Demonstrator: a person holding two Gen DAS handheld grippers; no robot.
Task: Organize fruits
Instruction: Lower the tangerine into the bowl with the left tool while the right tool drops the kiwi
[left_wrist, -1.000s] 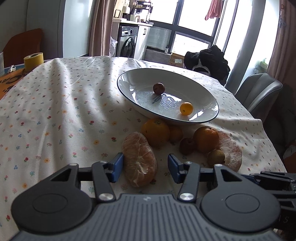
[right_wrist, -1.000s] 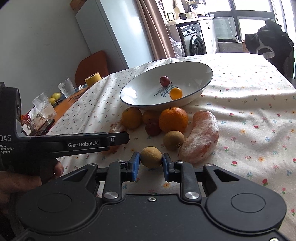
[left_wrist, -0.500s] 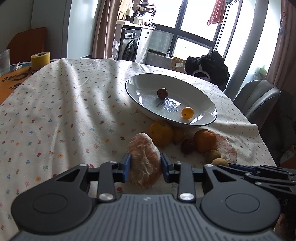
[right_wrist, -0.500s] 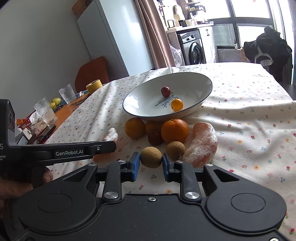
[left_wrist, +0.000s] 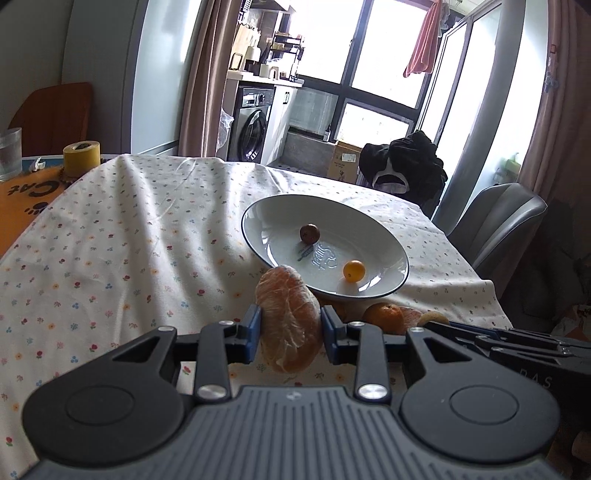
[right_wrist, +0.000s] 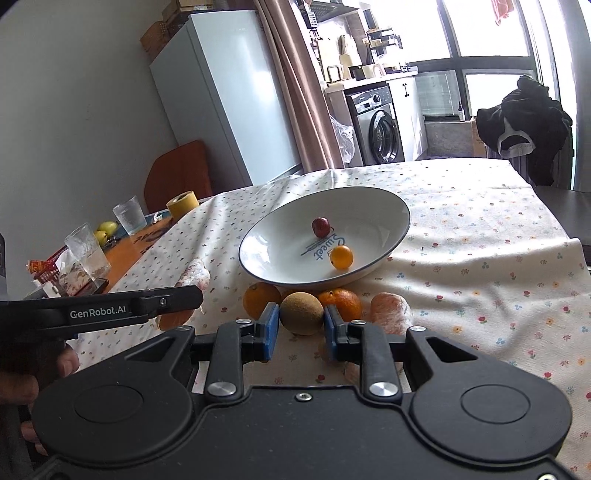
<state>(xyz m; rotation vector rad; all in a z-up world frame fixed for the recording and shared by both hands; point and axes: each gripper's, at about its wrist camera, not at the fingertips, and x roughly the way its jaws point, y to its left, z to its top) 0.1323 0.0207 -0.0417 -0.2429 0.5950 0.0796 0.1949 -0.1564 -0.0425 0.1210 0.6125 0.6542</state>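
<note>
Blue-padded left tool (left_wrist: 291, 328) clamps a peeled, pithy citrus piece (left_wrist: 289, 319) raised at the bowl's (left_wrist: 391, 247) 7 o'clock; right tool (right_wrist: 301, 328) grips a brown kiwi (right_wrist: 301, 313) (fuzzy, oval) above the surface (right_wrist: 480, 266).

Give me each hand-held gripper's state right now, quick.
Left hand-held gripper: closed on the peeled citrus piece.
Right hand-held gripper: closed on the brown kiwi.

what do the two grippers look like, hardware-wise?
Both match: black plastic bodies, ribbed top plate, two round caps, silver bolts on angular black linkages, blue pads on the fingertips. Left gripper carries white "GenRobot.AI" lettering along its side; right gripper has none visible.
</note>
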